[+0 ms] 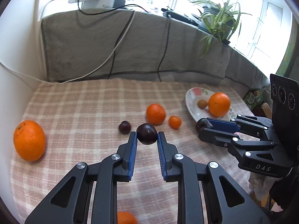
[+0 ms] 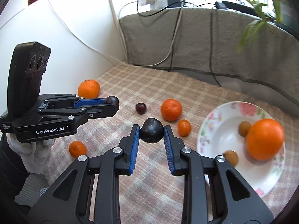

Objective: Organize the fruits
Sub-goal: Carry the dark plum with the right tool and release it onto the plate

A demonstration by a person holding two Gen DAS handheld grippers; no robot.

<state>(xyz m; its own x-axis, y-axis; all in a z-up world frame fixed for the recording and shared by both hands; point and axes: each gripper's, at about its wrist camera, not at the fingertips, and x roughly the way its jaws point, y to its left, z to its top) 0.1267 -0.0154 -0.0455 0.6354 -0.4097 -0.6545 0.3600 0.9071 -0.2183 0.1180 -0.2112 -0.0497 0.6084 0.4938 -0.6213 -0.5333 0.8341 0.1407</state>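
Surface: checked cloth (image 1: 78,100) over the worktop, window behind.
Left wrist view: dark plum (image 1: 146,133) clenched by left gripper (image 1: 146,137); plate (image 1: 191,100) seen with orange (image 1: 219,104).
Right wrist view: second plum (image 2: 151,130) gripped by right gripper (image 2: 151,132), near plate.
Left: several oranges, one plum (image 2: 140,108) on cloth.

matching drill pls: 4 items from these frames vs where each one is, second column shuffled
Items:
1. big orange
2. left tool
3. loose dark plum
4. spider plant

Places:
A. on the ledge by the window
B. in the floral plate, beside small brown fruits
C. lying on the checked cloth, nothing gripping it
D. shut on a dark plum, above the cloth

Pairs: 1-B, 2-D, 3-C, 4-A
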